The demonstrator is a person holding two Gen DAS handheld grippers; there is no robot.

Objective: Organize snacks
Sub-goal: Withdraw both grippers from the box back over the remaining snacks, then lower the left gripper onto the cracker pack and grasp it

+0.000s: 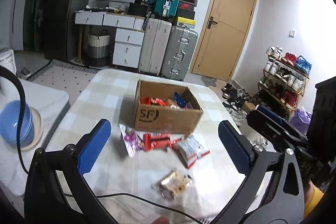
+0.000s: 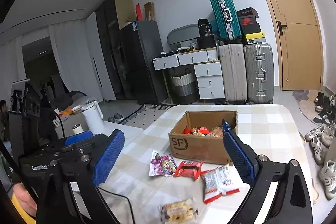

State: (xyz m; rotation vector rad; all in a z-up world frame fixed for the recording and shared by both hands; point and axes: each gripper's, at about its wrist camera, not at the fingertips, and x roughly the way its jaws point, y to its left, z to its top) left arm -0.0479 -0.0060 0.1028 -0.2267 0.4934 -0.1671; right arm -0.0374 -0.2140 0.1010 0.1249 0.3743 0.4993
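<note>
An open cardboard box (image 1: 168,117) marked SF stands on the checked table and holds several snack packets; it also shows in the right wrist view (image 2: 199,145). In front of it lie a purple packet (image 1: 133,140) (image 2: 161,163), a red packet (image 1: 157,141) (image 2: 189,168), a white and red packet (image 1: 191,149) (image 2: 219,182) and a clear pack of biscuits (image 1: 174,183) (image 2: 178,211). My left gripper (image 1: 166,148) is open and empty above the packets. My right gripper (image 2: 175,157) is open and empty, also above them.
The table (image 1: 100,102) has a cable (image 1: 126,195) across its near edge. A stack of blue bowls (image 1: 16,123) stands on a white surface to the left. Suitcases (image 1: 168,49), drawers and a door are behind. Shoes (image 2: 323,140) lie on the floor at right.
</note>
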